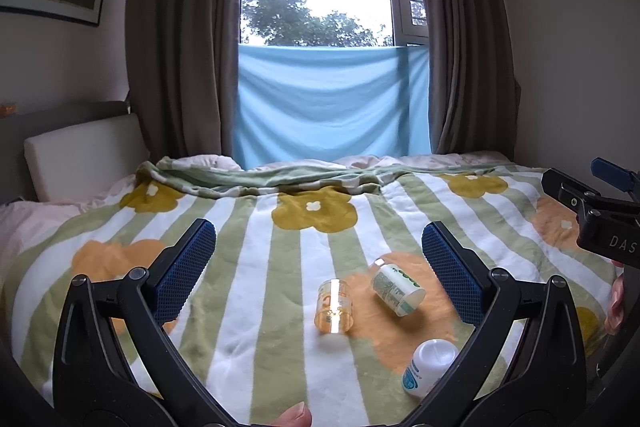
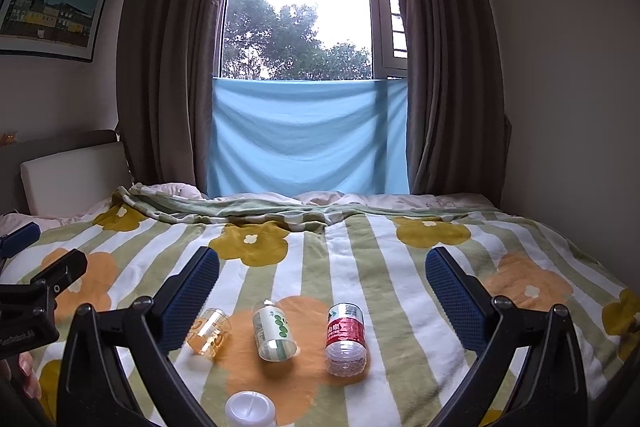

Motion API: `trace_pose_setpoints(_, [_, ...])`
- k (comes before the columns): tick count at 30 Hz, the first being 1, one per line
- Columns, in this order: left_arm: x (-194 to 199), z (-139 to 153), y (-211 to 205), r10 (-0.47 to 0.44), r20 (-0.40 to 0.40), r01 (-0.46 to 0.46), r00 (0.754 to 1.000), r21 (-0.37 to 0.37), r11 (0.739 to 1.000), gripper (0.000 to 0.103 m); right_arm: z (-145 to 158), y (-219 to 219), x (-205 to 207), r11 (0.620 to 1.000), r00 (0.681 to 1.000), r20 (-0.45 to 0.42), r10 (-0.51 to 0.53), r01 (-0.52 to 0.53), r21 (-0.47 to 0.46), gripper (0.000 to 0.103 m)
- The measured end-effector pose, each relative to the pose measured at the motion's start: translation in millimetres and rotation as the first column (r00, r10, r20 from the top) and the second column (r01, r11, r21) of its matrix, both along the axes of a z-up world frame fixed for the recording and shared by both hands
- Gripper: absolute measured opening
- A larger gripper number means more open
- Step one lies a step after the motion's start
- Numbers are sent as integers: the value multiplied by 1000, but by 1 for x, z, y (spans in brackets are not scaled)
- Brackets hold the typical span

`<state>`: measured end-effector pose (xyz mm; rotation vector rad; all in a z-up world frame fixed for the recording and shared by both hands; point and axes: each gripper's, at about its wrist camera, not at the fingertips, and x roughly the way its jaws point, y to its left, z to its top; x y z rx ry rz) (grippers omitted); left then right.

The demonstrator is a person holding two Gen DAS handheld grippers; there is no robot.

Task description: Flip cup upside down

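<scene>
A small clear orange cup (image 1: 334, 305) lies on its side on the striped flower blanket (image 1: 248, 247). It also shows in the right wrist view (image 2: 210, 331), partly behind the left finger. My left gripper (image 1: 320, 267) is open and empty, held above the blanket with the cup between and below its fingers. My right gripper (image 2: 322, 291) is open and empty, held above the bottles. Each gripper shows at the edge of the other's view.
A green-labelled bottle (image 1: 396, 286) (image 2: 274, 331) lies next to the cup. A red-labelled bottle (image 2: 346, 339) lies to its right. A white-capped bottle (image 1: 430, 367) (image 2: 250, 409) lies nearer me. Headboard cushion (image 1: 84, 155), curtains and window stand behind the bed.
</scene>
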<state>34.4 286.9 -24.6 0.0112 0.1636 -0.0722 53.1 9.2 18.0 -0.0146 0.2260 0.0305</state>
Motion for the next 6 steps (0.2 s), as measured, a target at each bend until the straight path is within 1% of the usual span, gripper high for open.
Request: trace_pose_setpoints(6, [0, -2, 2, -12, 2, 12, 1000, -21, 1000, 103, -1, 2, 2, 1000, 1000, -5, 6, -6, 1, 103])
